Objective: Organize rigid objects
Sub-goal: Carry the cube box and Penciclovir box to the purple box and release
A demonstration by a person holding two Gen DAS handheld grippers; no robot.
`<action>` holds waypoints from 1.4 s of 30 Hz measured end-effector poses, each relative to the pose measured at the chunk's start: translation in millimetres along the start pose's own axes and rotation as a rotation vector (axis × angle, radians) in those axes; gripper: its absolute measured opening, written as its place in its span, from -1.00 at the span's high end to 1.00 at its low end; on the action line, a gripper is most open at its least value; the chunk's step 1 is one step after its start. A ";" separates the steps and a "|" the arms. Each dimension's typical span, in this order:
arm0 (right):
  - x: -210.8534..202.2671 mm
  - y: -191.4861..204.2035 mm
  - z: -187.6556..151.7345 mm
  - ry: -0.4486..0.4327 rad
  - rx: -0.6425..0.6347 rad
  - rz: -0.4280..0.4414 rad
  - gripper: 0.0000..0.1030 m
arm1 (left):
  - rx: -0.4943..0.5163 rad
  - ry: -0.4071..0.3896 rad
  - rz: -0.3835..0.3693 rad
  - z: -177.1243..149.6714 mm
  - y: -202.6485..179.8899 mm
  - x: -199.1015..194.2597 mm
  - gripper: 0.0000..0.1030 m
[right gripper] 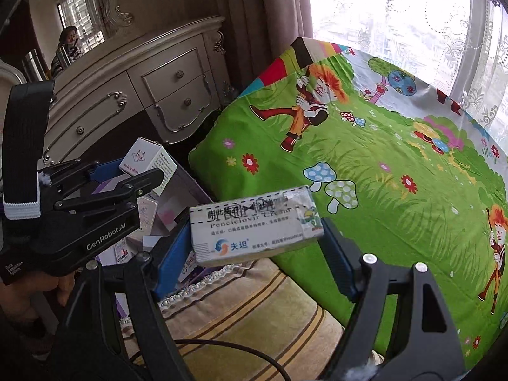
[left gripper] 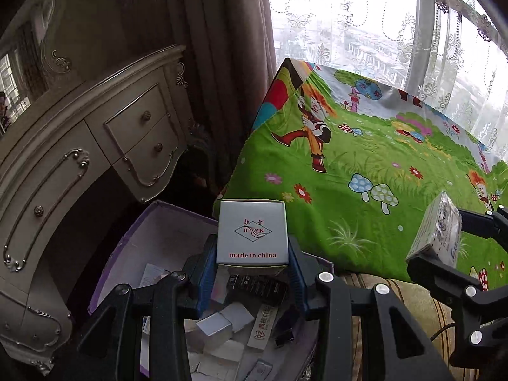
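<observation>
Two grippers, perhaps one box each.

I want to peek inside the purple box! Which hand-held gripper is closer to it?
Left. The left hand-held gripper hovers right over the purple box; the right hand-held gripper sits off beside it, over the striped cushion.

- My left gripper has the square carton above the open storage box, w/ small boxes inside.
- My right gripper has the cream carton, right of it.
- Bed behind, dresser left.
</observation>
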State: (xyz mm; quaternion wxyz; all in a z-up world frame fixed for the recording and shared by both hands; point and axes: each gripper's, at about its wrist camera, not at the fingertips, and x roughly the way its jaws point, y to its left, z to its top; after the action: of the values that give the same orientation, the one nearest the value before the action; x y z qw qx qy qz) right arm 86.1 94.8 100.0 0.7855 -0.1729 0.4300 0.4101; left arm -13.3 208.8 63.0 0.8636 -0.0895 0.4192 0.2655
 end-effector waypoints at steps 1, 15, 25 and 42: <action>2.3 12.4 -0.2 0.007 -0.017 0.008 -0.56 | -0.011 0.002 0.014 -5.3 10.5 -2.2 0.19; 14.6 101.0 -16.6 0.065 -0.084 0.053 -0.56 | -0.088 0.039 0.080 -53.2 70.9 -14.0 0.19; 20.5 114.2 -25.6 0.088 -0.093 0.047 -0.56 | -0.091 0.052 0.102 -63.3 80.4 -14.4 0.18; 44.9 107.6 -32.5 0.147 -0.019 0.024 -0.56 | -0.098 0.100 0.102 -71.4 85.0 4.5 0.18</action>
State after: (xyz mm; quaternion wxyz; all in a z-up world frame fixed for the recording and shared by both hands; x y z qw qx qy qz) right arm -3.3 161.7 53.5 0.7452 -0.2050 0.4846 0.4097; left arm -104.6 255.3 20.1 0.8214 -0.1234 0.4524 0.3246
